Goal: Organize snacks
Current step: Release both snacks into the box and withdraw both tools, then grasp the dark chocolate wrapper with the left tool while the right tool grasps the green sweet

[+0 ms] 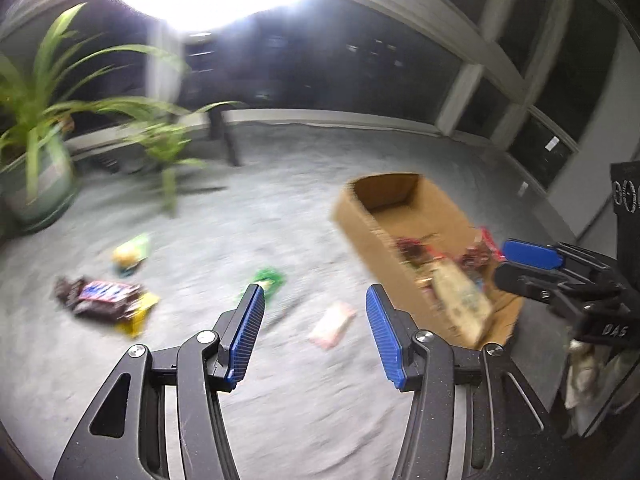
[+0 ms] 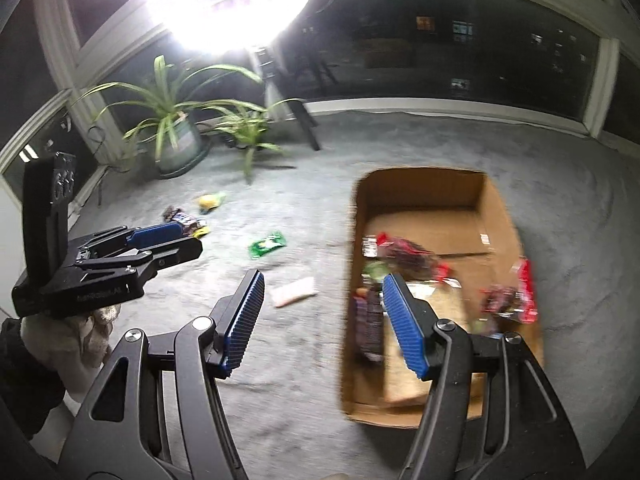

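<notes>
A grey carpet (image 2: 400, 144) covers the floor of a room with dark windows and a glaring lamp overhead; both views are smeared by motion blur. An open cardboard box (image 2: 496, 216) sits on the carpet and serves as the landmark here. Inside it, toward its near end, lie several wrapped snacks, among them red packets (image 2: 516, 292) and a dark bar (image 2: 370, 328); its far end is bare cardboard. Left of the box, loose on the carpet, are a pale pink packet (image 2: 294, 292) closest to it, a green packet (image 2: 267, 244) beyond that, then a brown candy bag (image 1: 100, 294) lying on a yellow wrapper (image 1: 138, 314), and a yellow-green packet (image 1: 130, 252) farthest out. Well beyond these, far left of the box, stands a potted plant (image 2: 176, 136).

The left tongs (image 1: 314, 314) hang above the carpet left of the box, jaws apart with nothing between them. The right tongs (image 2: 322, 308) hang over the box's left wall, jaws likewise apart and empty. A gloved hand (image 2: 64, 340) holds the left tongs.
</notes>
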`<move>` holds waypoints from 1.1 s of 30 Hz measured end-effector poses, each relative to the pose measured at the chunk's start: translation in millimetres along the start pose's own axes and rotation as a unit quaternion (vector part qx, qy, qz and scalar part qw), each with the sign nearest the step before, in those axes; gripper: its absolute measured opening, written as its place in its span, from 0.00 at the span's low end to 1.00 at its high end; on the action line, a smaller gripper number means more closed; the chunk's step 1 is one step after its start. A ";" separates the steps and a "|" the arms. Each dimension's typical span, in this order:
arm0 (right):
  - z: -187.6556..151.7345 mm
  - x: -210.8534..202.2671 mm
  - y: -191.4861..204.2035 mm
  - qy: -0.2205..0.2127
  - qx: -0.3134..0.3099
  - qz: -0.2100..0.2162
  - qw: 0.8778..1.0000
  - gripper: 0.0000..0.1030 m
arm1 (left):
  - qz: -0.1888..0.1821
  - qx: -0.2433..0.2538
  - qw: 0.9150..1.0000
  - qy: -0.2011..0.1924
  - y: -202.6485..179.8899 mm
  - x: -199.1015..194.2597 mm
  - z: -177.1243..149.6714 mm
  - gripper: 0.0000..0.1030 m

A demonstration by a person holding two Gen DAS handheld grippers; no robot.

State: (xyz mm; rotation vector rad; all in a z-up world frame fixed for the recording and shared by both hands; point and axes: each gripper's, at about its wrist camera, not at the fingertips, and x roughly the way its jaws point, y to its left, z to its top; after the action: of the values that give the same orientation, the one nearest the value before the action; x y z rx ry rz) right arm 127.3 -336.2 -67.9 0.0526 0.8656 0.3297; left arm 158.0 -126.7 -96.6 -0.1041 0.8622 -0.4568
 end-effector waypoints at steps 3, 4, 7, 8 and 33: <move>2.4 11.1 19.7 0.008 -0.009 0.017 1.000 0.63 | 0.014 -0.027 1.000 0.003 32.9 -12.6 -11.2 0.51; 3.4 16.3 26.9 0.011 -0.012 0.022 1.000 0.63 | 0.021 -0.032 0.999 0.003 42.8 -16.8 -14.8 0.51; 6.0 33.3 41.3 0.023 -0.014 0.036 0.999 0.63 | 0.035 -0.050 0.998 0.005 71.5 -28.7 -24.6 0.51; 7.3 39.8 45.1 0.028 -0.012 0.039 0.999 0.63 | 0.039 -0.056 0.998 0.006 81.3 -32.5 -27.8 0.51; 38.1 191.1 28.8 0.144 0.164 0.075 0.973 0.42 | 0.124 -0.094 0.987 0.046 229.1 15.6 14.4 0.28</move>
State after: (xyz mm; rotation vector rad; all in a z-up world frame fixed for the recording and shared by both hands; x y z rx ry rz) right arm 263.3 -247.1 -179.1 0.3875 1.2014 0.3374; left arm 256.7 71.1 -160.1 -0.1486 0.9934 -0.1476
